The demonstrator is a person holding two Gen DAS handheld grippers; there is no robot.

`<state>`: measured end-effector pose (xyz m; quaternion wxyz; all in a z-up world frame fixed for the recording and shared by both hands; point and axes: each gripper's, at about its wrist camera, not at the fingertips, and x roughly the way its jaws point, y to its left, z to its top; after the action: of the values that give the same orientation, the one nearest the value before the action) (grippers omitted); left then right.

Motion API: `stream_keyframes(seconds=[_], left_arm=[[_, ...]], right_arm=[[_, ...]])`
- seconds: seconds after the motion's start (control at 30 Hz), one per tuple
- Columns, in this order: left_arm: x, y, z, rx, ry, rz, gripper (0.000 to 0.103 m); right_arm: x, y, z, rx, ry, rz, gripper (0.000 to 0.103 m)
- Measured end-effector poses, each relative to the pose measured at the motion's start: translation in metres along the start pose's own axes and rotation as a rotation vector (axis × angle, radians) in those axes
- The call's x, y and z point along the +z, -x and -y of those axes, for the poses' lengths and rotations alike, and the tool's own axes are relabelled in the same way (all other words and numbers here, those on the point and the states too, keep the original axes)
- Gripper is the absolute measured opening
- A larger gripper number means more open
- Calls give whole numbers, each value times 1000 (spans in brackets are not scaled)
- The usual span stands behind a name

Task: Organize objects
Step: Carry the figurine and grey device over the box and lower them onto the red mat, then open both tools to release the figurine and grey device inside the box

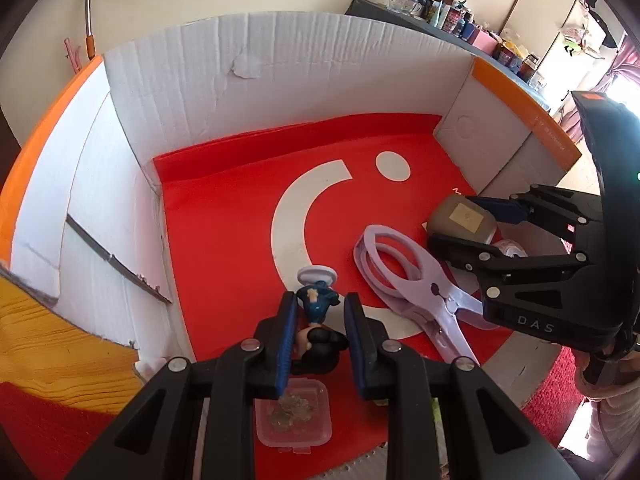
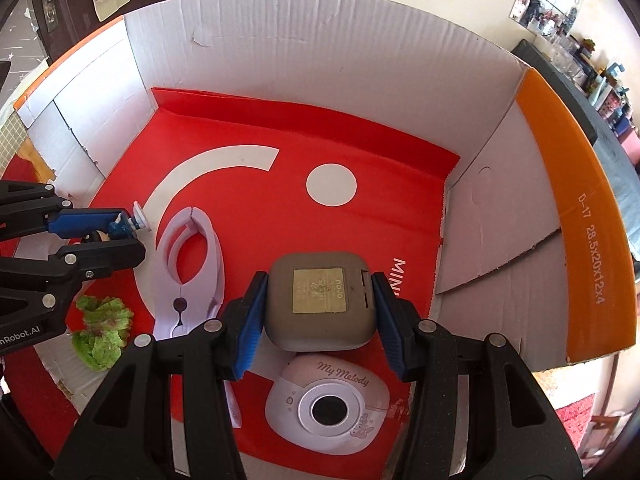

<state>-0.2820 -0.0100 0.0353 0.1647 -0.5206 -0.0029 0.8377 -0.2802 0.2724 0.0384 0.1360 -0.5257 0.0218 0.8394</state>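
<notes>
While the left claw (image 1: 320, 316) grips a small figurine (image 1: 316, 320) above the box (image 1: 280, 64) floor's near edge, the right claw (image 2: 318, 308) clamps a grey case (image 2: 322, 300) toward the right wall. Only the left view shows a clear container (image 1: 294, 414); only the right shows a pink camera (image 2: 326, 400) and green scrubber (image 2: 102, 334). Both show the lilac clip (image 2: 192, 264).

The left gripper (image 1: 320, 312) is pointing steeply down, its blue-padded jaws sitting nearly closed and pinching a small figurine (image 1: 316, 320) between the pads. The right gripper (image 2: 318, 312) is also angling steeply down, its jaws standing partly apart and pressing on both sides of a grey rounded case (image 2: 320, 304). The two grippers are hanging side by side, near each other but apart, with a bit of pale sleeve (image 1: 612, 412) showing behind the right one.
</notes>
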Motion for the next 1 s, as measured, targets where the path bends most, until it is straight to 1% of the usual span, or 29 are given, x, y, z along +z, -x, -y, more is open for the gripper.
stream_keyframes(seconds=[0.47,1.0], left_arm=[[1,-1,3,12,-1,-2,25],[2,-4,6,39,-13,3,25]], right_arm=[[-1,1,10,30,-29,-7,49],[-3,5,18,38,-38,-10,49]])
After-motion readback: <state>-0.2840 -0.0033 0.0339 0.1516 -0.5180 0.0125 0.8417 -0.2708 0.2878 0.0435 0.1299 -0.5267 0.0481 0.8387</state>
